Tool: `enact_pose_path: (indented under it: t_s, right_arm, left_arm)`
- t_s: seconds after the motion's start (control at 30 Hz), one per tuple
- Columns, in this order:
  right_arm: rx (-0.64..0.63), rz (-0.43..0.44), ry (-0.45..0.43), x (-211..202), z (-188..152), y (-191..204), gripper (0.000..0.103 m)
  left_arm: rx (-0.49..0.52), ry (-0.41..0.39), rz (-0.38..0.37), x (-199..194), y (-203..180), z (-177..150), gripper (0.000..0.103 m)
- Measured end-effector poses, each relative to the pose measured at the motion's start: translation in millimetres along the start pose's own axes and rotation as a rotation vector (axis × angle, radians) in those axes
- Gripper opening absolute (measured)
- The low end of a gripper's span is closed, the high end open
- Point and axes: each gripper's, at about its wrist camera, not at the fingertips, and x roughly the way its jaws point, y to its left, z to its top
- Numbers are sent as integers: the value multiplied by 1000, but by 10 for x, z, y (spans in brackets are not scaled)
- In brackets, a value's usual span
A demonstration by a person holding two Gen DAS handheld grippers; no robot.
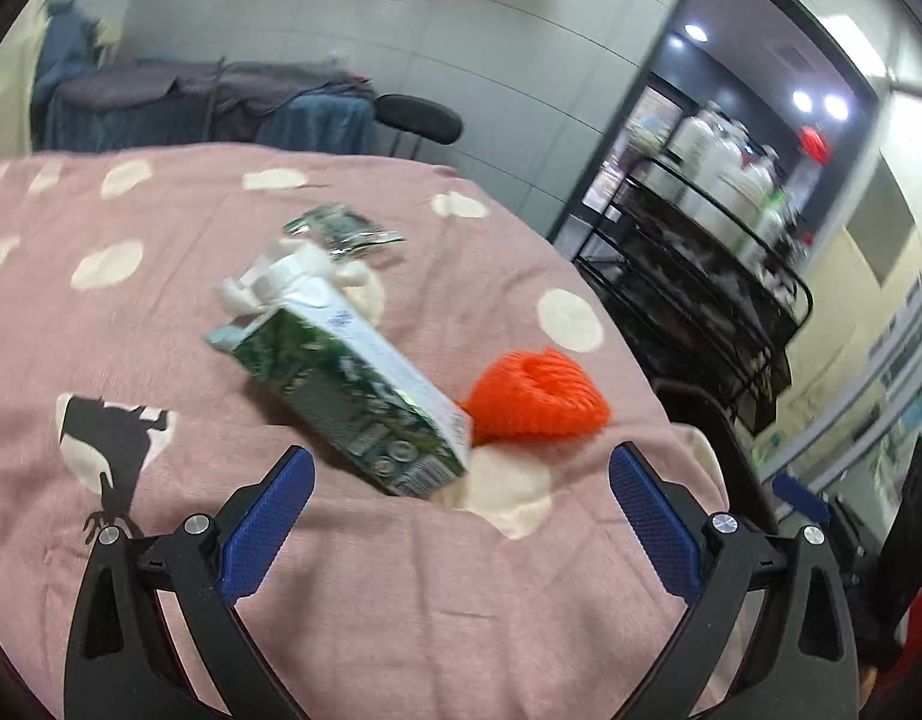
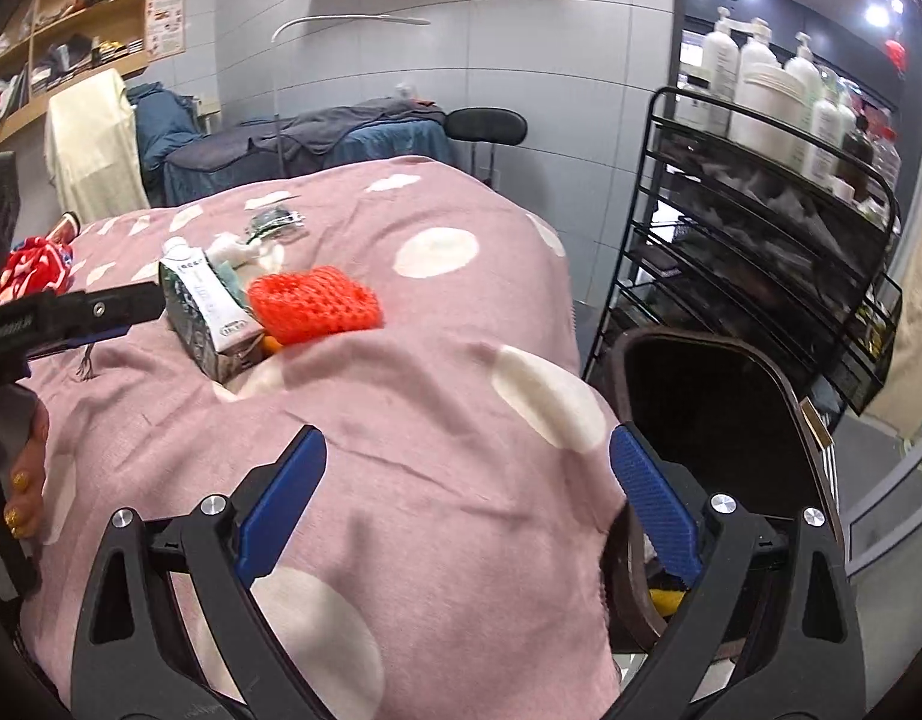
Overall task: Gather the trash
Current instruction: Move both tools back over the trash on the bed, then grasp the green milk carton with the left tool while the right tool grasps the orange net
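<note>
A green and white drink carton [image 1: 347, 384] [image 2: 206, 315] lies on its side on the pink spotted blanket [image 1: 371, 588] [image 2: 449, 420]. An orange foam fruit net [image 1: 536, 393] [image 2: 314, 303] rests against the carton's right side. Crumpled white tissue [image 1: 293, 282] [image 2: 233, 249] and a shiny green wrapper [image 1: 341, 228] [image 2: 278, 222] lie just behind the carton. My left gripper [image 1: 461, 474] is open just in front of the carton's near end, not touching it. My right gripper [image 2: 467, 468] is open and empty over the blanket's right edge, beside a dark bin [image 2: 713, 396].
A black wire rack [image 2: 761, 228] [image 1: 701, 276] with white bottles stands to the right of the bed. Red patterned cloth [image 2: 35, 270] lies at the far left. A second bed [image 2: 305, 144] and a black stool [image 2: 485, 123] stand behind. A hand [image 2: 26, 480] holds the left tool.
</note>
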Motion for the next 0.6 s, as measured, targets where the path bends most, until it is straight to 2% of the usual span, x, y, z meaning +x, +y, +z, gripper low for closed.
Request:
enact_pose_path:
  t_s: [0.1,0.23,0.37,0.6]
  right_arm:
    - [-19,13,-5,16,49,84,94]
    - [-32,20,-2,33,55,142,94]
    - [-26,31,5,34,68,156,94]
    - [-49,41,7,92,136,219,94]
  left_arm:
    - [-82,17,-20,77,174,58,95]
    - [-145,55,-44,230,297,107,87]
    - [-203,85,-43,371,395,155,86]
    - [-195,111,-12,573,394,283,86]
